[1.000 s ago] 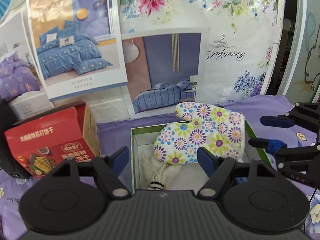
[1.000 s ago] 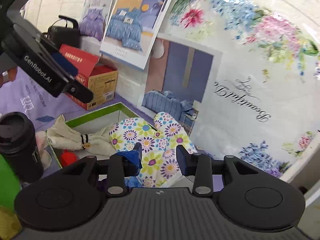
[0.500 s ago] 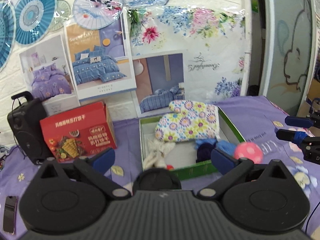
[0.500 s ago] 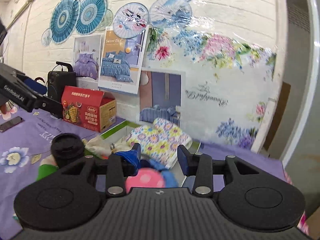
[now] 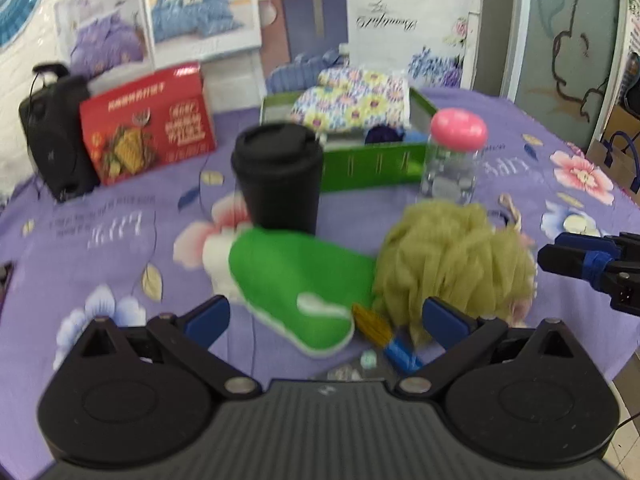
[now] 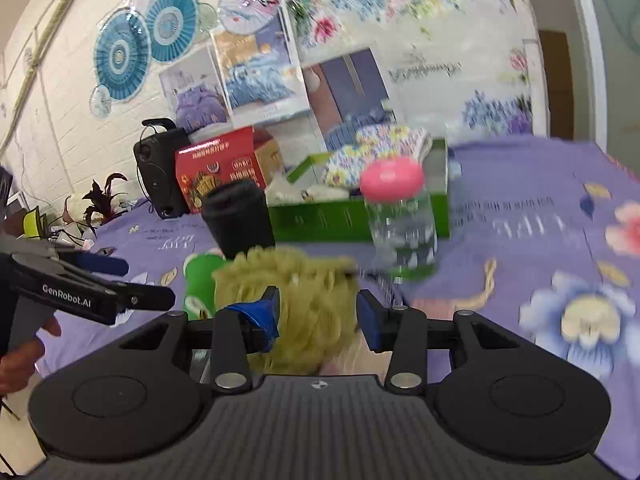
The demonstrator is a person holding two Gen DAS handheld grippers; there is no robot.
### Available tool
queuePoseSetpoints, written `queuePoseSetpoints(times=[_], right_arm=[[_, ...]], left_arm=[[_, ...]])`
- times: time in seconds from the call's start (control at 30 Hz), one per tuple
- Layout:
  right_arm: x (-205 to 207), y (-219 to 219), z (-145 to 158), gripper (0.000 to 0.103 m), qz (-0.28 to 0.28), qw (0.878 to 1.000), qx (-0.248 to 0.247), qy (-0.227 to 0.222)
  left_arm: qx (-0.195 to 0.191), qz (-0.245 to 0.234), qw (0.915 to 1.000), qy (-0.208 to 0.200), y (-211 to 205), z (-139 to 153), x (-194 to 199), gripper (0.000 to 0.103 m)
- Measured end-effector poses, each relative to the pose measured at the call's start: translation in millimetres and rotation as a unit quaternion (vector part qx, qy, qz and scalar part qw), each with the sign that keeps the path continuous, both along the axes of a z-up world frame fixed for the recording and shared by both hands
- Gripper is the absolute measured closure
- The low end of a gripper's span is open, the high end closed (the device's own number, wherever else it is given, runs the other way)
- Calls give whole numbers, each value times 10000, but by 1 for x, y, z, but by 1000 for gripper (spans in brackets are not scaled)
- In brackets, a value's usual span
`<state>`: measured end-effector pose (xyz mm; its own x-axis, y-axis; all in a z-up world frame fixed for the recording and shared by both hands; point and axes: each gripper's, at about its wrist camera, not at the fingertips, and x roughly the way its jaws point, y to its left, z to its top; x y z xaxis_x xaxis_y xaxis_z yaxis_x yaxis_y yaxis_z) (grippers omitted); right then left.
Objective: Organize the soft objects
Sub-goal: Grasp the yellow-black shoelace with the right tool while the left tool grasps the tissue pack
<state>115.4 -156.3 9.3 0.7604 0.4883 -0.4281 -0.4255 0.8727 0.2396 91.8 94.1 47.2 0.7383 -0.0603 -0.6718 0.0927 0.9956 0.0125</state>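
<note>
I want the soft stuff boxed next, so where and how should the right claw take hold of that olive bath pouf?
Pinch the olive bath pouf across its ruffled top, coming from above on the near side. It is a loose mesh ball that gives anywhere, the right claw already faces it, and the green sock touches its left side.

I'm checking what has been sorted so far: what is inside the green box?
In the green box lie the floral oven mitt, a dark blue bundle and a cream cloth. The box's front wall and the mitt cover the rest.
</note>
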Motion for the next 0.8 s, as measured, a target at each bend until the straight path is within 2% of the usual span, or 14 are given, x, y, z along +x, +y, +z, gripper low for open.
queuePoseSetpoints(times=[0.1, 0.23, 0.33, 0.43, 0.6, 0.8], right_arm=[[-15, 7, -14, 76, -9, 9998, -56, 177], [-33, 32, -33, 76, 553, 9968, -356, 454], [-39, 51, -42, 76, 890, 9935, -479, 521], [-38, 68, -50, 76, 967, 9915, -681, 533], [-31, 89, -57, 76, 1022, 9872, -1134, 461], [-23, 110, -63, 74, 1126, 9797, -1643, 232]], left_arm=[[31, 132, 9998, 117, 9, -14, -17, 1], [265, 19, 9994, 225, 17, -27, -32, 1], [412, -308, 9985, 205, 20, -36, -34, 1], [482, -857, 9949, 218, 24, -42, -26, 1], [15, -1730, 9833, 566, 33, -51, -1, 1], [-34, -1833, 9796, 827, 30, -69, 23, 1]])
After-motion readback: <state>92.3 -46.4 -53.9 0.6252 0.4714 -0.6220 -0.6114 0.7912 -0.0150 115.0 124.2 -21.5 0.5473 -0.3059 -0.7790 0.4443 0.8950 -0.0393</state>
